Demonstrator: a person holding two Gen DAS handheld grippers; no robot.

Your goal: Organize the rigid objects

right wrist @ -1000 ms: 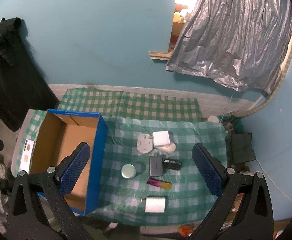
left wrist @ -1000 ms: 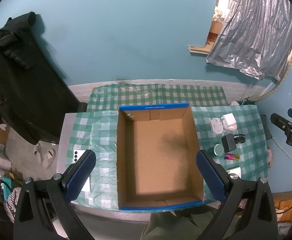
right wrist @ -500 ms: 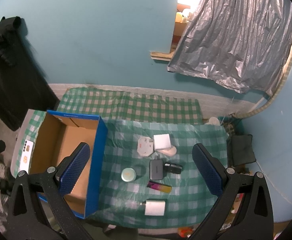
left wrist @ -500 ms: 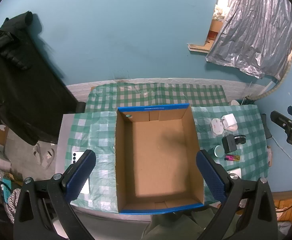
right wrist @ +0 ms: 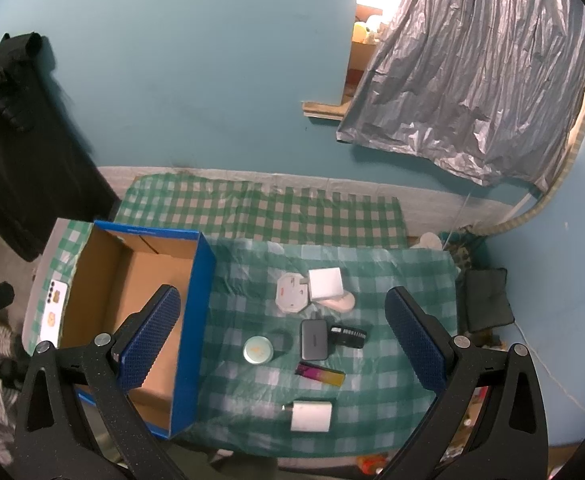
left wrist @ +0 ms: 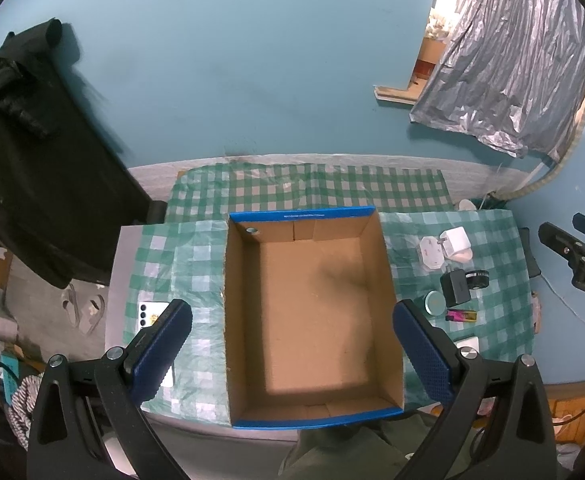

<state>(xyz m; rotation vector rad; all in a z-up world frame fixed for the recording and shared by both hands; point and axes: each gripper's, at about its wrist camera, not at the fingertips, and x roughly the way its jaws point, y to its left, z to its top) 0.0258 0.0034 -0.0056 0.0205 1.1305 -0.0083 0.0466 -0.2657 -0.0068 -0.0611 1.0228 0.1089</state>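
Covering table (right wrist: pixel 372 432), seemingly plastic checked cloth (right wrist: pixel 392 276)

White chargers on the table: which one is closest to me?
The white charger lying alone at the near edge of the cloth, below the colourful lighter. The other white charger sits farther back, beside the white hexagonal plug.

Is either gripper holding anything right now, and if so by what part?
Nothing is held. The left gripper hangs open above the box; the right gripper hangs open over the items on the table, touching none.
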